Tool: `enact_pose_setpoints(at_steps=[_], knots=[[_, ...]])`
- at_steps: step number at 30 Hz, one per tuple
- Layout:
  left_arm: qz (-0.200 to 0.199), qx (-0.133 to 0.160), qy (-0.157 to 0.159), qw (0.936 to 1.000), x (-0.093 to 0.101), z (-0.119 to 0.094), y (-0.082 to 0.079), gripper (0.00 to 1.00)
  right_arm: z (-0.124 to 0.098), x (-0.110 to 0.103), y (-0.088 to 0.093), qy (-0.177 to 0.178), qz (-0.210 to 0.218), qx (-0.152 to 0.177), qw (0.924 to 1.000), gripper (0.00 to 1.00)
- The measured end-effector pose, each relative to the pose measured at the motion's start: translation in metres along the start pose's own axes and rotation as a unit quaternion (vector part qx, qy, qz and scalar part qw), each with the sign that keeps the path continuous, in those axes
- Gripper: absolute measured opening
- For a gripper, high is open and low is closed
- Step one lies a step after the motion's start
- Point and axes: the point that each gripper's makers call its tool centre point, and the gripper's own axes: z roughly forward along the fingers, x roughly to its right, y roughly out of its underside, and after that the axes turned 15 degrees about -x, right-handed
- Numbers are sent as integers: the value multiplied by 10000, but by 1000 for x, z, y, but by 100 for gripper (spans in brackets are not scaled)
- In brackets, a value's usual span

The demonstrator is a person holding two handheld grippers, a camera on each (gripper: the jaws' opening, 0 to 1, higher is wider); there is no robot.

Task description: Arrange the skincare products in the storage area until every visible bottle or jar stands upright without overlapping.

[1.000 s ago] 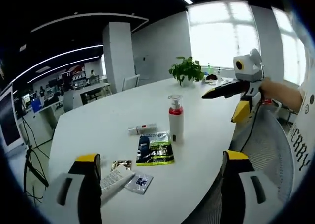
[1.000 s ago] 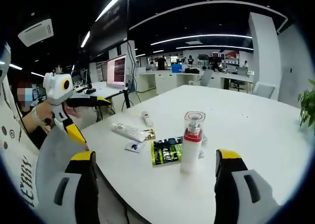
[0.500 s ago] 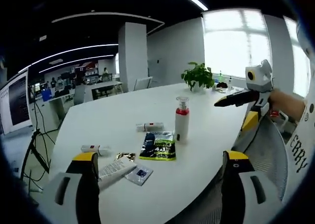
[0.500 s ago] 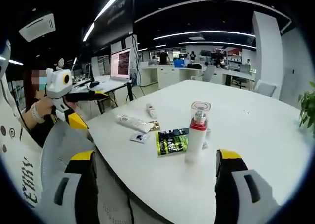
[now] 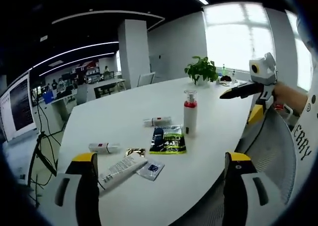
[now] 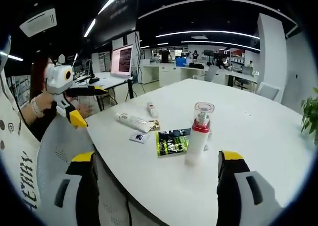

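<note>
The left tool (image 5: 158,184) hangs released off the near edge of the white surface (image 5: 119,121), its two yellow-tipped jaws wide apart with nothing between them. In the left gripper view the skincare things lie ahead of it in a loose cluster. A spray bottle (image 5: 190,113) with a red collar and clear cap stands upright at about 1 o'clock from the tool. Just beside its base, at 7 o'clock from the bottle, a dark green sachet (image 5: 168,139) lies flat. A small white tube (image 5: 158,121) with a red band lies on its side at 11 o'clock from the sachet. Nearer the left jaw a long white tube (image 5: 120,169) lies flat, with a small blue-and-white packet (image 5: 150,170) touching its 3 o'clock side and a gold foil packet (image 5: 134,151) at its far end. Another short tube (image 5: 103,147) lies on its side at 9 o'clock from the foil. A potted plant (image 5: 201,69) stands far back.

The right tool (image 6: 158,184) is also released, jaws spread and empty, held off the surface's edge above a mesh chair (image 6: 54,151). In the right gripper view the bottle (image 6: 199,134) stands at 12 o'clock, the sachet (image 6: 171,142) lying at its 9 o'clock.
</note>
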Motion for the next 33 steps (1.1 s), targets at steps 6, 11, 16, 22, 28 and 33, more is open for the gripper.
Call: enact_pose_setpoints(at_steps=[6,11,16,22,28,33], knots=[[45,-232,62,9997,-11,9,7,99,5,-2,1,-68,-59,-117,9999,100],[202,-530,407,9976,-9,21,14,99,9,3,5,-6,-27,-219,9998,100],[485,-640,166,9966,-27,32,12,99,10,7,3,15,33,-154,9999,100],[1054,-1101,34,9883,-45,47,19,99,16,12,7,78,-49,-229,9997,100],[1686,-1573,106,9730,-61,66,27,98,18,12,9,15,43,-255,9997,100],[1939,-1835,95,9637,-59,79,26,97,18,12,12,-6,85,-285,9996,100]])
